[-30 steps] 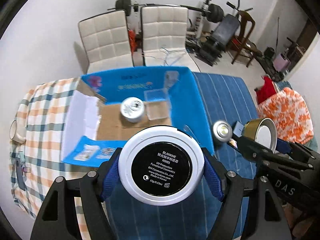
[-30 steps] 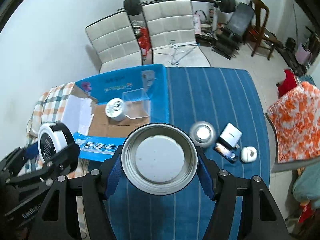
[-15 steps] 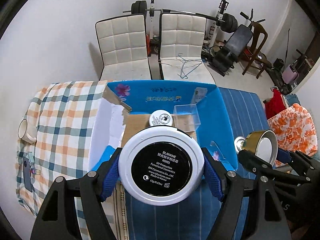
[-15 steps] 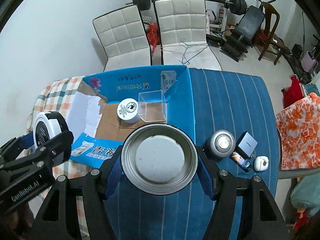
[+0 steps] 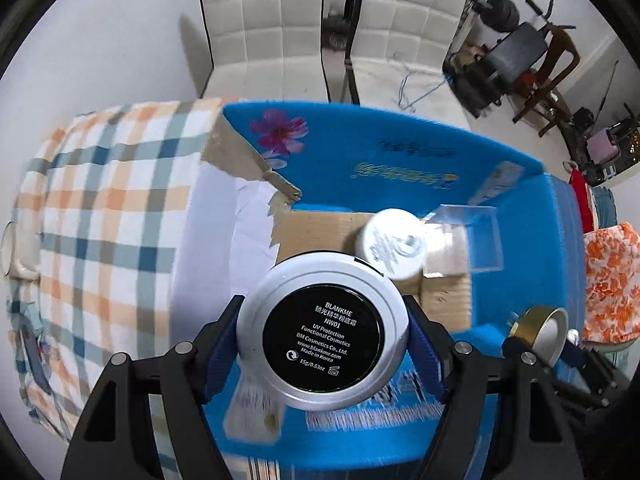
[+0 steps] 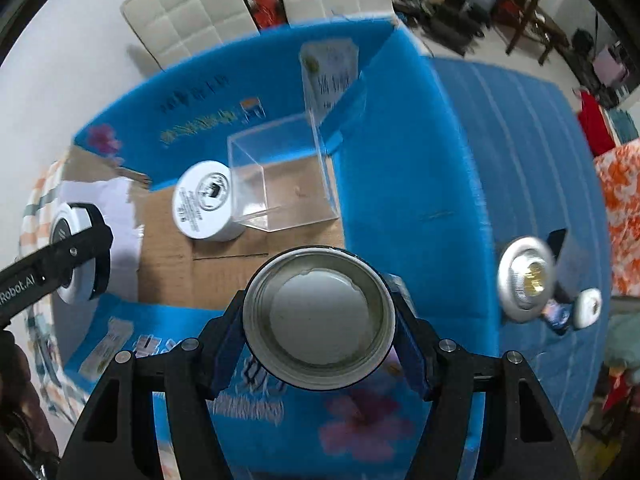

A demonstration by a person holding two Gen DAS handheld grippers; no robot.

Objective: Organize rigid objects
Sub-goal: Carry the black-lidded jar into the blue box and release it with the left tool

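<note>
Left gripper clamps BLANKME cosmetics compact above blue cardboard box. Right gripper clamps metal tin. Only right view shows round puck light on striped blue cloth.

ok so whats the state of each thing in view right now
left tongs: shut on cosmetics compact
cosmetics compact: held, black label facing camera
right tongs: shut on metal tin
metal tin: held above box
blue box: flaps open
white jar: in box, touching clear case
clear case: empty
silver puck light: on blue cloth outside box
</note>
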